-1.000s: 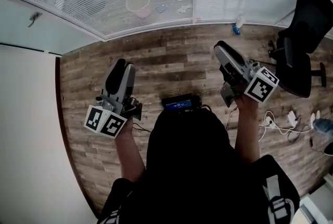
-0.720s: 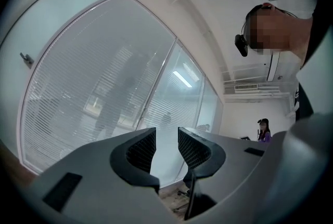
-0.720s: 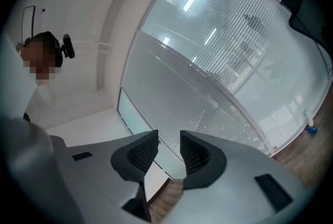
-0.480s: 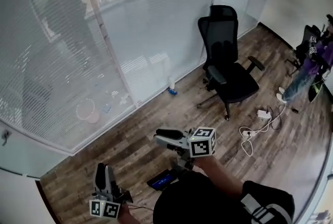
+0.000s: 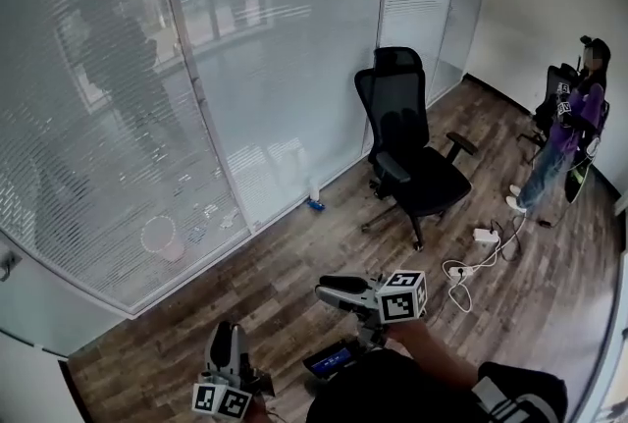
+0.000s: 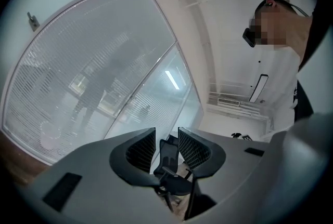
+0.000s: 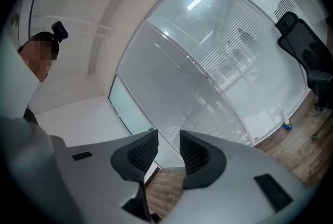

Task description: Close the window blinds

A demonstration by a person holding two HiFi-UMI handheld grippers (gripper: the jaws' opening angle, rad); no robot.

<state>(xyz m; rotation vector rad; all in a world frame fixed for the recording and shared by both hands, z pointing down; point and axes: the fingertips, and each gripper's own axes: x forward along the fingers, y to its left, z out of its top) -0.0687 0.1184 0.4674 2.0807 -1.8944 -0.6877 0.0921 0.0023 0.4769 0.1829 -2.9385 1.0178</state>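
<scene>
- Head view: the window blinds (image 5: 275, 68) hang on the glass wall behind and to the left of the black office chair (image 5: 407, 156). Their slats run level along the wall, and each panel stands tall and upright. I count at least three panels, parted by upright frames.
- There is one chair near the blinds, and one person (image 5: 571, 127) stands to its right. The left gripper (image 5: 225, 331) and the right gripper (image 5: 324, 291) are in front of the chair, well apart from it.
- Left gripper view: the jaws are a little apart and hold nothing. The chair (image 6: 167, 158) shows through the gap, with the blinds (image 6: 93, 72) to its left.
- Right gripper view: the jaws are a little apart, empty, and touch nothing. The blinds (image 7: 223, 62) lie left of the chair (image 7: 304, 46).
</scene>
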